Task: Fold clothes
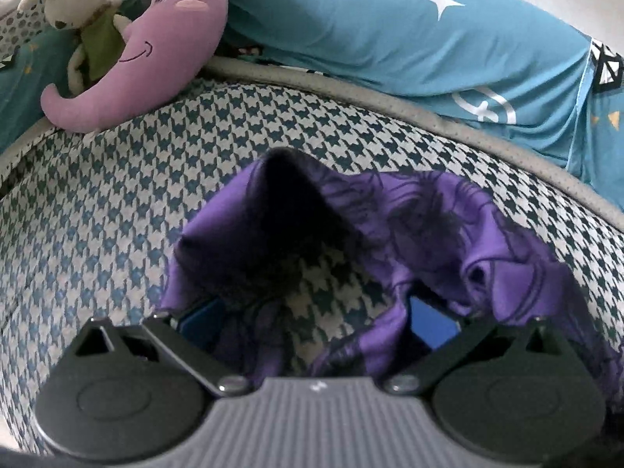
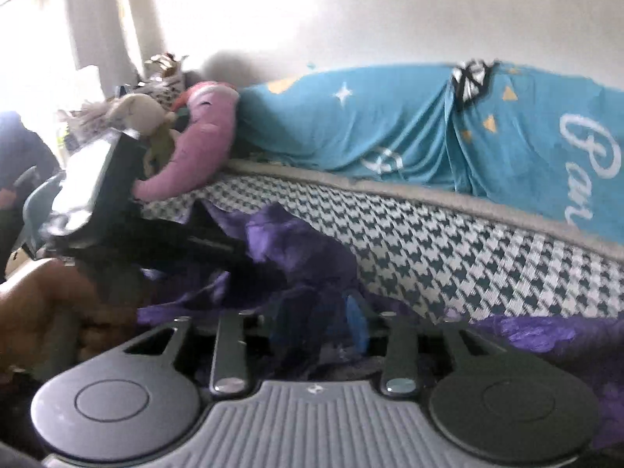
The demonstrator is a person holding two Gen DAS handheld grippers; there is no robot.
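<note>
Item: purple garment (image 1: 429, 226), fold begun, not finished.

Location: on the houndstooth bed cover (image 1: 117, 210), mid-surface, short of the grey piped far edge where a teal blanket (image 1: 370, 35), a purple plush (image 1: 156, 62) and a rabbit toy (image 1: 74, 4) lie. Condition: bunched and peaked, no flat panel or clean crease visible; smoothing and all remaining folds appear outstanding. Left hand-held gripper (image 1: 312, 312): fingers spread wide, cloth draped over both tips, bed cover showing between them, nothing pinched. Right hand-held gripper (image 2: 312, 327): fingers partly apart amid crumpled cloth; whether it grasps the fabric cannot be told through the blur.
</note>
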